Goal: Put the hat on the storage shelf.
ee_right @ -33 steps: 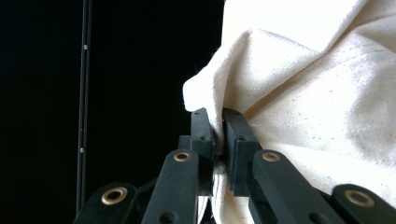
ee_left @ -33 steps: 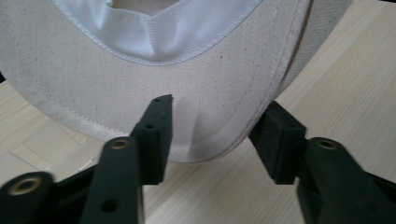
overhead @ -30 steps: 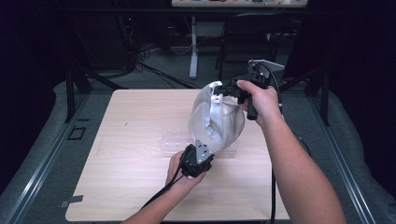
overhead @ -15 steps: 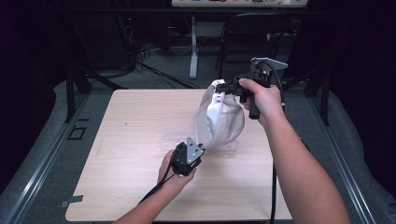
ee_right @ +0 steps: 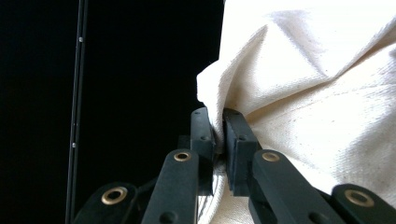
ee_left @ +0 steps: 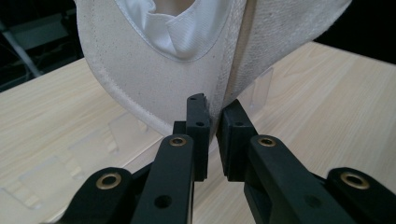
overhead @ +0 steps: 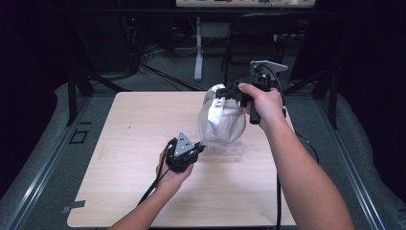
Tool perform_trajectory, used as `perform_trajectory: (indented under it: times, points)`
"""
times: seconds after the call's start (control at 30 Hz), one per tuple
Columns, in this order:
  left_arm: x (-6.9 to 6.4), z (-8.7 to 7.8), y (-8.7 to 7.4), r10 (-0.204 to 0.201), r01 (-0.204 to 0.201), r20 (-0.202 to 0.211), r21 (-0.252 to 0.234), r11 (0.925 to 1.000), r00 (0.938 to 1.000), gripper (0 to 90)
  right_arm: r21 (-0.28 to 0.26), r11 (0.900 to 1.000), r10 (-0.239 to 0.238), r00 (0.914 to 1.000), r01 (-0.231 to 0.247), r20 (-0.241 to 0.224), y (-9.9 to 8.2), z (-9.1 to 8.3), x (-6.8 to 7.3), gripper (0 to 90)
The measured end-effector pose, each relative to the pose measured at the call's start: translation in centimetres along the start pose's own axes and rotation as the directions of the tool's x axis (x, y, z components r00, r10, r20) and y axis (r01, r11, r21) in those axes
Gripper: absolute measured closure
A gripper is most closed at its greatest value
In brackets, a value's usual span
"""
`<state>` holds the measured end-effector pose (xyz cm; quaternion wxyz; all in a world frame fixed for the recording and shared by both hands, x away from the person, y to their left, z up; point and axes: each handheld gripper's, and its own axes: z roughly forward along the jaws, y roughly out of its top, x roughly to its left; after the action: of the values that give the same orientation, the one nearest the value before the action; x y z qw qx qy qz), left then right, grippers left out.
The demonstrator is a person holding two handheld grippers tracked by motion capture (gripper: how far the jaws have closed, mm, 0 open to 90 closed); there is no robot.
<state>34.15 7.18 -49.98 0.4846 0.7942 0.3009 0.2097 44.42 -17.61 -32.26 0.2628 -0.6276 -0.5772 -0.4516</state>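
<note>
Cap (overhead: 221, 120) cream canvas, white lining, pinched by both tools, crumpled.

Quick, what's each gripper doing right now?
Left gripper: shut on the white cloth bag's lower edge.
Right gripper: shut on a fold of the bag.

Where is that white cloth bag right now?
In the high view the white cloth bag hangs above the far right part of the wooden table, pinched at its top by the right gripper and at its bottom by the left gripper.
</note>
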Motion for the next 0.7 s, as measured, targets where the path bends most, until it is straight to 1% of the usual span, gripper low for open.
perform_trajectory:
  times: [0.03, 0.1, 0.13, 0.17, 0.2, 0.23, 0.27, 0.3, 0.33, 0.4, 0.43, 0.53, 0.57, 0.6, 0.63, 0.67, 0.7]
  points:
    - [0.2, 0.1, -0.1, -0.011, 0.011, 0.011, -0.007, 0.9999, 0.9999, 83.9, 0.0, 1.0, -0.001, 1.0, 0.001, 0.002, 0.0, 0.0, 0.0, 84.2]
    - [0.4, 0.3, -0.3, -0.014, 0.014, 0.028, -0.018, 0.9997, 0.9995, 83.9, 0.0, 1.0, -0.005, 0.9999, 0.005, 0.013, 0.0, 0.0, 0.0, 84.2]
    - [0.6, 0.4, -0.4, -0.019, 0.02, 0.049, -0.025, 0.9995, 0.9986, 83.9, -0.002, 1.0, -0.002, 0.9999, 0.002, 0.013, 0.0, 0.0, -0.2, 84.2]
    - [0.9, 0.6, -0.6, -0.033, 0.035, 0.072, -0.033, 0.9988, 0.9969, 83.9, -0.003, 1.0, 0.001, 0.9999, -0.001, 0.012, 0.0, 0.0, -0.3, 84.2]
    - [0.9, 0.6, -0.6, -0.033, 0.035, 0.072, -0.033, 0.9988, 0.9969, 83.9, -0.003, 1.0, 0.001, 0.9999, -0.001, 0.012, 0.0, 0.0, -0.3, 84.2]
    - [1.3, 0.8, -0.8, -0.048, 0.051, 0.093, -0.034, 0.9981, 0.9945, 83.8, -0.004, 1.0, 0.001, 0.9998, -0.001, 0.018, 0.0, 0.0, -0.5, 84.2]
    - [1.3, 0.8, -0.8, -0.048, 0.051, 0.093, -0.034, 0.9981, 0.9945, 83.7, -0.004, 1.0, 0.001, 0.9998, -0.001, 0.018, 0.0, 0.0, -0.5, 84.2]
    - [1.5, 0.9, -1.0, -0.06, 0.063, 0.096, -0.033, 0.9975, 0.9936, 83.6, -0.002, 1.0, 0.005, 0.9997, -0.005, 0.025, 0.0, 0.0, -0.8, 84.2]
    - [1.5, 0.9, -1.1, -0.065, 0.068, 0.094, -0.031, 0.9972, 0.9934, 83.6, -0.002, 1.0, 0.005, 0.9997, -0.005, 0.025, 0.0, 0.0, -0.8, 84.2]
    - [1.6, 1.1, -1.4, -0.061, 0.064, 0.095, -0.027, 0.9976, 0.9936, 83.7, 0.001, 0.9999, 0.011, 0.9995, -0.011, 0.028, 0.0, 0.2, -1.1, 84.2]
    - [1.6, 1.0, -1.6, -0.066, 0.069, 0.091, -0.034, 0.997, 0.9936, 83.7, 0.005, 0.9999, 0.016, 0.9995, -0.016, 0.026, 0.0, 0.5, -1.4, 84.2]
    - [1.7, 0.9, -1.8, -0.071, 0.075, 0.095, -0.041, 0.9964, 0.993, 83.7, 0.015, 0.9998, 0.013, 0.9996, -0.013, 0.024, 0.0, 0.7, -1.4, 84.2]
    - [1.7, 0.9, -2.0, -0.074, 0.078, 0.083, -0.046, 0.9959, 0.9938, 83.7, 0.015, 0.9998, 0.01, 0.9998, -0.011, 0.019, 0.0, 0.8, -1.4, 84.2]
    - [1.7, 0.8, -2.0, -0.072, 0.076, 0.089, -0.04, 0.9963, 0.9934, 83.8, 0.025, 0.9997, 0.005, 0.9998, -0.006, 0.019, -0.1, 1.1, -1.2, 84.2]
    - [1.7, 0.9, -2.1, -0.075, 0.079, 0.082, -0.05, 0.9956, 0.9938, 83.8, 0.028, 0.9996, 0.004, 0.9998, -0.004, 0.018, -0.1, 1.2, -1.2, 84.2]
    - [1.7, 0.7, -2.2, -0.071, 0.074, 0.082, -0.039, 0.9965, 0.9941, 83.8, 0.028, 0.9996, 0.004, 0.9998, -0.004, 0.018, -0.1, 1.2, -1.2, 84.2]
    - [1.6, 0.7, -2.3, -0.088, 0.091, 0.075, -0.036, 0.9952, 0.9933, 83.7, 0.033, 0.9995, 0.0, 0.9998, 0.0, 0.022, -0.2, 1.5, -1.2, 84.2]
